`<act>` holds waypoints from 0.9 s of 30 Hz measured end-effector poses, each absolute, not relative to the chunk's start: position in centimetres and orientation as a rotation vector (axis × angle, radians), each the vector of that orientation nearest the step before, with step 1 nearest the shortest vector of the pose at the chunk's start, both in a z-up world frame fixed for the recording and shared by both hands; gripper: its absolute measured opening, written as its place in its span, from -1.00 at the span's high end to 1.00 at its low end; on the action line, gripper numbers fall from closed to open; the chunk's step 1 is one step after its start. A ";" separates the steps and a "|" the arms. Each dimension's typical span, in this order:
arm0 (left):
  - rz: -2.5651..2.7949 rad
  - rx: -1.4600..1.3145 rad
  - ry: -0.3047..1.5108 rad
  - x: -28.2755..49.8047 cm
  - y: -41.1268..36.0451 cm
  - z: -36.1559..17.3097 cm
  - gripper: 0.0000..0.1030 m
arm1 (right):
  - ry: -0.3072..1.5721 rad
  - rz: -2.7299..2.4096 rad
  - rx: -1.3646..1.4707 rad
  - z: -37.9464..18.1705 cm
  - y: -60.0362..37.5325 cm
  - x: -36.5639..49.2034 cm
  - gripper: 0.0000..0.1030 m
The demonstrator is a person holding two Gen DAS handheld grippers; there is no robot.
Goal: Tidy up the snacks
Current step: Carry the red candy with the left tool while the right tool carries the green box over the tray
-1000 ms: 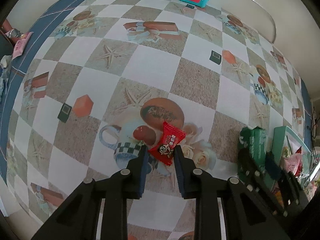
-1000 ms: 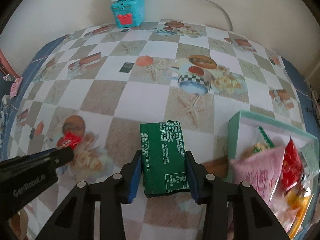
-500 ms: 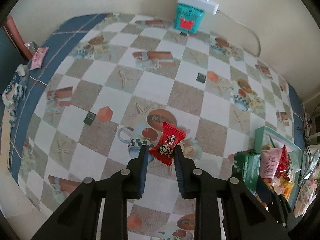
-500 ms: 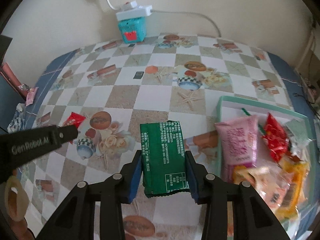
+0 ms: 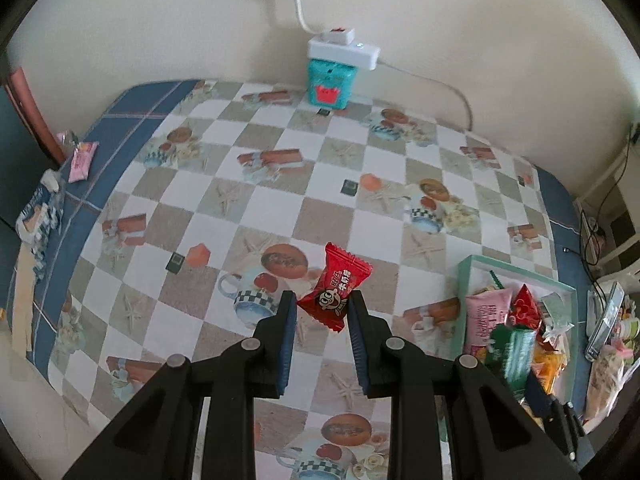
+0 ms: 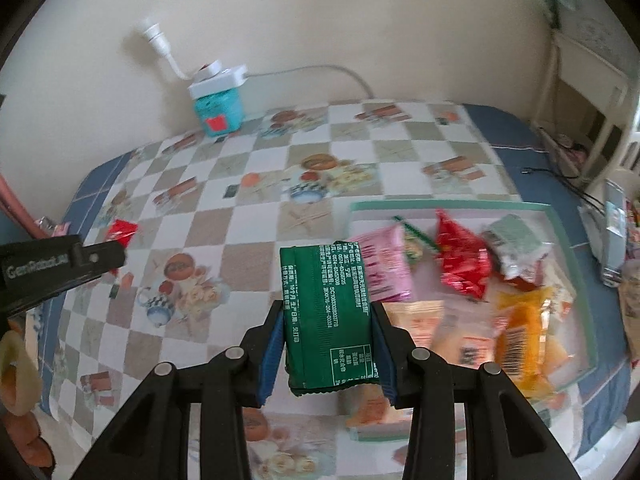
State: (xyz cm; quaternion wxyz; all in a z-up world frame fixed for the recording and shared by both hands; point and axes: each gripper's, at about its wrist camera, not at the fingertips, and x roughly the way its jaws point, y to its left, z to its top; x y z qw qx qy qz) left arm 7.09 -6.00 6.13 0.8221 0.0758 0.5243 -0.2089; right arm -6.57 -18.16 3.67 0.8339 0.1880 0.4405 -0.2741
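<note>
My left gripper (image 5: pixel 322 304) is shut on a small red candy packet (image 5: pixel 335 288) and holds it high above the checkered tablecloth; it also shows in the right wrist view (image 6: pixel 120 232). My right gripper (image 6: pixel 328 312) is shut on a green snack packet (image 6: pixel 326 316), also seen in the left wrist view (image 5: pixel 512 354). It is raised near the left rim of a mint-green tray (image 6: pixel 440 205) that holds several snack packets, among them a pink one (image 6: pixel 386 266), a red one (image 6: pixel 462 264) and an orange one (image 6: pixel 520 328). The tray also shows in the left wrist view (image 5: pixel 520 272).
A teal box (image 5: pixel 329 84) with a white power strip (image 5: pixel 343 46) on top stands at the table's far edge by the wall. A pink packet (image 5: pixel 82 160) and other wrappers lie at the left edge. Clutter and cables sit right of the tray.
Both grippers have risen well above the table with their packets. The right gripper has moved toward the tray, which now shows more fully.
</note>
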 end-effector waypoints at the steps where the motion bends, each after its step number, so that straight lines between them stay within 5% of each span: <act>1: -0.448 0.168 1.108 6.8 -6.3 6.3 0.48 | 0.928 -0.597 0.404 3.8 -18.7 -6.9 0.16; 27: -0.663 0.302 1.102 -1.9 -15.1 6.5 0.48 | 0.890 -0.986 0.692 1.4 -32.1 -19.8 0.16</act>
